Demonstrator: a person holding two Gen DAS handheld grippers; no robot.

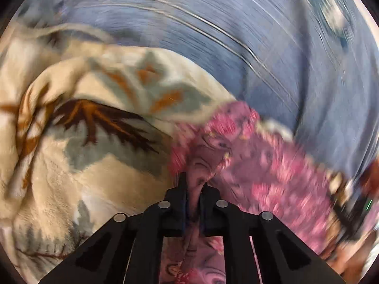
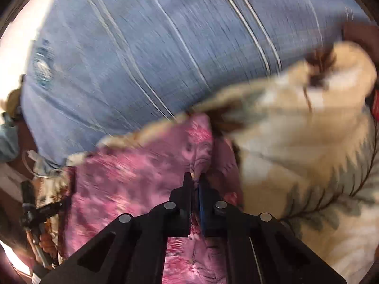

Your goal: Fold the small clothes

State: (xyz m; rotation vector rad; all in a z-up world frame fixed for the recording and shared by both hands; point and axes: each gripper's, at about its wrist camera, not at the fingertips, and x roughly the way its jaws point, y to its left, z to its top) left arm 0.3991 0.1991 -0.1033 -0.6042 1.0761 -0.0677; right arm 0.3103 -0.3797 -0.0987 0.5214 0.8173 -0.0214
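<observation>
Item one, my left gripper (image 1: 193, 184): jaws drawn nearly together on a bunched fold of the pink floral garment (image 1: 272, 165), cloth pinched between the fingers and running back toward the camera. Item two, my right gripper (image 2: 195, 181): jaws likewise narrowed to a slit, clamped on another edge of the same pink floral garment (image 2: 132, 177).

Left wrist view only: the cream patterned blanket (image 1: 78, 142) fills the left half, with brown and orange branch motifs; the other gripper's dark body shows blurred at the far right edge. Right wrist view only: the cream patterned blanket (image 2: 308, 142) sits to the right, heaped, and a tangle of dark hardware and cord lies at the lower left.

Both views: blue striped bedsheet (image 1: 260, 47) behind everything, seen also from the right wrist (image 2: 142, 47); heavy motion blur throughout.

Garment position: stretched between my two grippers, over the blanket's edge, its long axis running from one gripper to the other. Which end is collar or hem I cannot tell
</observation>
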